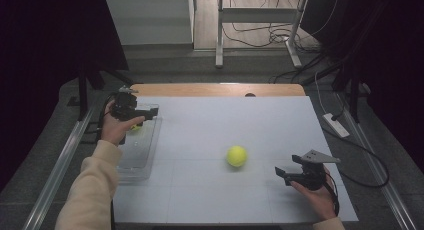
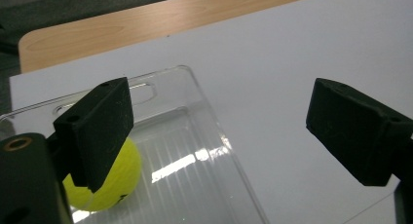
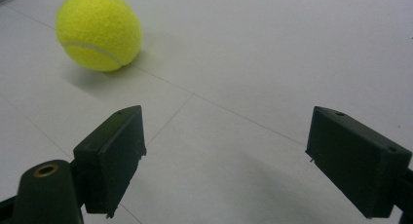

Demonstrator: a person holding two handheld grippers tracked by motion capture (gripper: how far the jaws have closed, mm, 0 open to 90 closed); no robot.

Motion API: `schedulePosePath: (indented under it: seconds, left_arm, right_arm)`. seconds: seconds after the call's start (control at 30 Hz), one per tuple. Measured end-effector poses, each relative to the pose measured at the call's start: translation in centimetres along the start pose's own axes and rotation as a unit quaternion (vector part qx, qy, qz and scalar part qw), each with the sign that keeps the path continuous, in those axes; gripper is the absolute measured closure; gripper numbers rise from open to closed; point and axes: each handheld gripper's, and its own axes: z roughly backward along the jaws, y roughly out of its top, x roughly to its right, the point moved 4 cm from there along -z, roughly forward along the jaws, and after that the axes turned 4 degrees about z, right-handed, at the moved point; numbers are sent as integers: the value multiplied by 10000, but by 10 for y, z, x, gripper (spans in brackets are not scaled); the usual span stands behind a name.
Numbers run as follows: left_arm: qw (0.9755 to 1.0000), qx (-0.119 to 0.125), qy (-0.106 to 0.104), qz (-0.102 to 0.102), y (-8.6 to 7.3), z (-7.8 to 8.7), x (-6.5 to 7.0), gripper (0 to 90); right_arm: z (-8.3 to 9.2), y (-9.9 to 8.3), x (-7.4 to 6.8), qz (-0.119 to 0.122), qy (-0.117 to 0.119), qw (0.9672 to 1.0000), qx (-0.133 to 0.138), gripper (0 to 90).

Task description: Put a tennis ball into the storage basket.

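Looks like the job is collecting tennis balls into the clear tray (image 2: 204,136). One ball (image 2: 104,180) already sits in it, just below the left gripper (image 2: 219,131), whose jaws gape with nothing between them. Right gripper (image 3: 226,156) is spread wide too, aimed toward the loose ball (image 3: 99,30) ahead of its left finger (image 3: 112,156), probably lining up a grab.

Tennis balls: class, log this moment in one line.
left gripper: open, above clear tray | tray ball: inside | table ball: loose | right gripper: open, empty
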Motion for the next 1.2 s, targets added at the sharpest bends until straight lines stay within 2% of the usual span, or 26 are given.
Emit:
schedulePosePath:
  seconds: [0.3, 0.6, 0.8, 1.2]
  left_arm:
    - [9996, 137, -195, -143, 1, 7, 16, 116]
    - [9987, 157, -332, -342, 0, 9, 30, 117]
    - [9980, 201, -463, -382, 0, 9, 40, 121]
    - [9975, 111, -515, -471, -4, 5, 50, 124]
  right_arm:
    - [-1, 0, 0, 9, 30, 10000, -7, 141]
    - [-1, 0, 2, 7, 24, 10000, 23, 142]
    - [-1, 0, 1, 18, 16, 10000, 4, 142]
    - [-2, 1, 1, 32, 33, 10000, 13, 143]
